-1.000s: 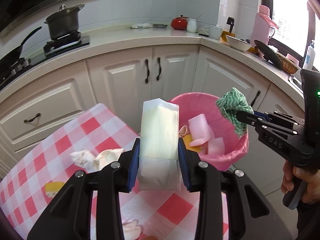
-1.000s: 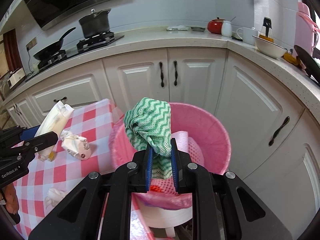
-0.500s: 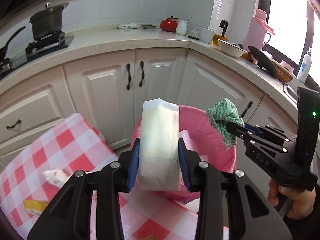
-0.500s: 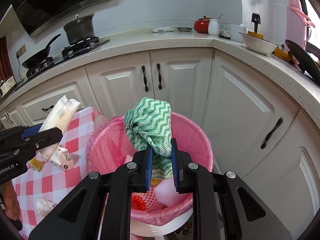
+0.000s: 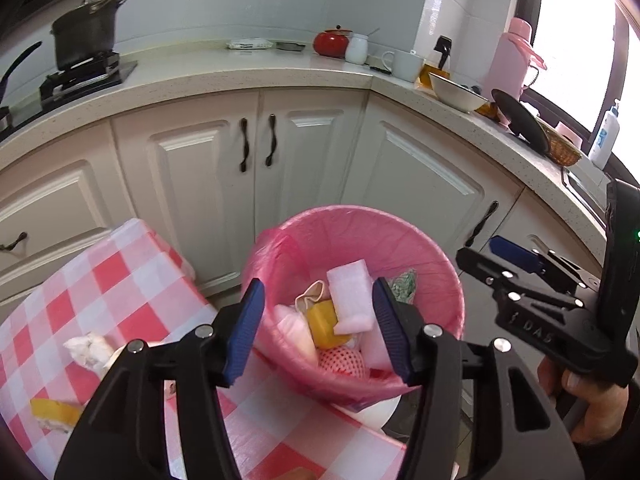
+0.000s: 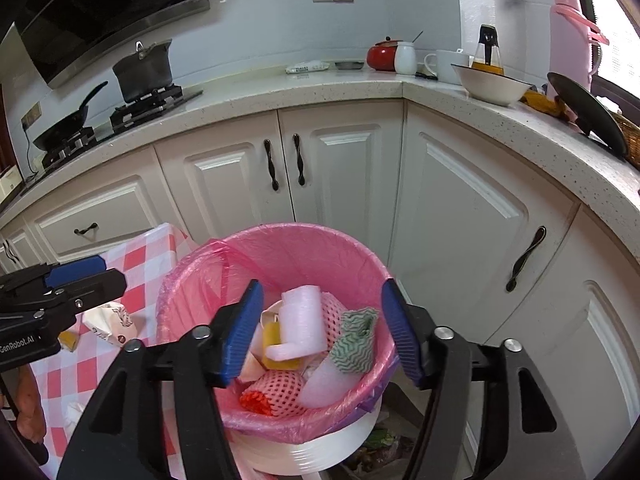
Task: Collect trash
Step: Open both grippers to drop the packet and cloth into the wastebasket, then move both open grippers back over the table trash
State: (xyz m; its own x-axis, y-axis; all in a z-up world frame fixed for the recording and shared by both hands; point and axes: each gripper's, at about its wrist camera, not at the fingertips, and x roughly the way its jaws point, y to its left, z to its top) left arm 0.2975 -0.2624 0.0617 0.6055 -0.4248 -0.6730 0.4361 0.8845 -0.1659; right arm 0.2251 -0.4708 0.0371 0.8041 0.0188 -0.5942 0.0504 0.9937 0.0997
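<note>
Two handheld grippers are hovering over one pink-lined trash bin point(image 6: 280, 256) in a kitchen corner. The left gripper point(image 5: 318, 326) is standing open with nothing between its two blue pads; its jaws have just been opening. The right gripper point(image 6: 320, 330) is likewise spread wide and empty, its jaws having just been opening too.

Inside the bin, trash is lying in a loose heap: one green-and-white zigzag cloth point(image 6: 354, 340) is resting against the right inner wall, one white foam sheet point(image 6: 300, 324) is leaning upright in the middle, one yellow block point(image 6: 274, 344) is sitting just beside it, and one red-orange foam net point(image 6: 268, 394) is lying at the front. Other pale scraps are mixed in and hard to count.

To the left of the bin, a table under one red-and-white checked cloth point(image 5: 100, 280) is holding more trash: one crumpled white wrapper point(image 5: 90, 350) and one yellow piece point(image 5: 52, 412) near the edge.

Behind, white cabinets are running below one pale counter point(image 6: 320, 88), which is carrying one black pot point(image 6: 144, 68), one frying pan point(image 6: 66, 124), one red pot point(image 6: 382, 56) and one white bowl point(image 6: 494, 88).
</note>
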